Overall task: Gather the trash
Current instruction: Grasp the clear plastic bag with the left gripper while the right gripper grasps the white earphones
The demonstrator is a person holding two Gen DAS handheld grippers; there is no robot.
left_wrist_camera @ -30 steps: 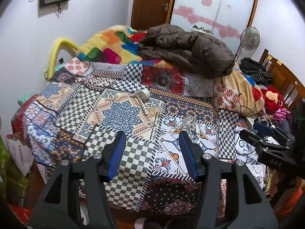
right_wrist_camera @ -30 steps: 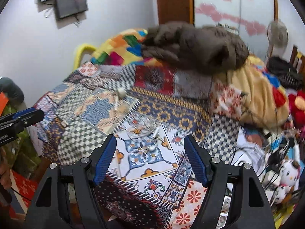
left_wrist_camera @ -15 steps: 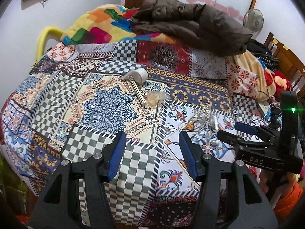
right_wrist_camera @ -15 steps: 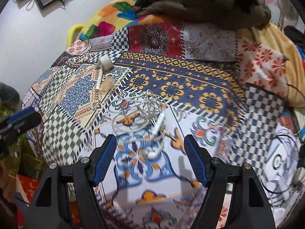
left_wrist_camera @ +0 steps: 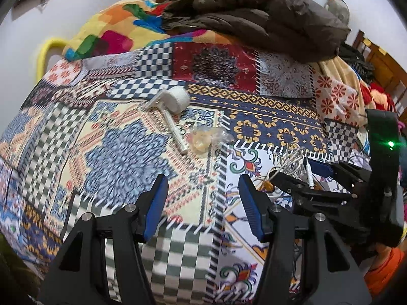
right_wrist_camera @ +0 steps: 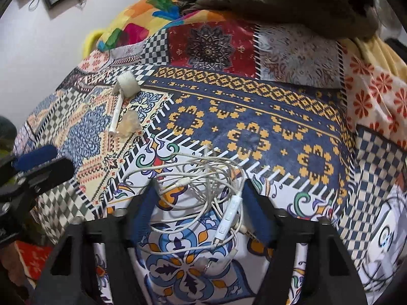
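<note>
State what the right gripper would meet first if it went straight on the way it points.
Probably the tangled white cable, lying on the bedspread between the right gripper fingers, whose jaws have just been closing around it; contact is unclear.

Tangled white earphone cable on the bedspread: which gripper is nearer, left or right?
Right. The right gripper straddles the earphone cable, jaws just closing, a finger on either side. The left gripper hangs over bare bedspread, the cable off to its right.

Crumpled clear plastic wrapper w/ yellowish bit inside (left_wrist_camera: pixel 207 137) lies flat on patchwork bedspread (left_wrist_camera: pixel 122 150), touching handle end of white plastic lint roller (left_wrist_camera: pixel 171 106). Tangled white earphone cable (right_wrist_camera: pixel 203 190) sprawls nearby.
</note>
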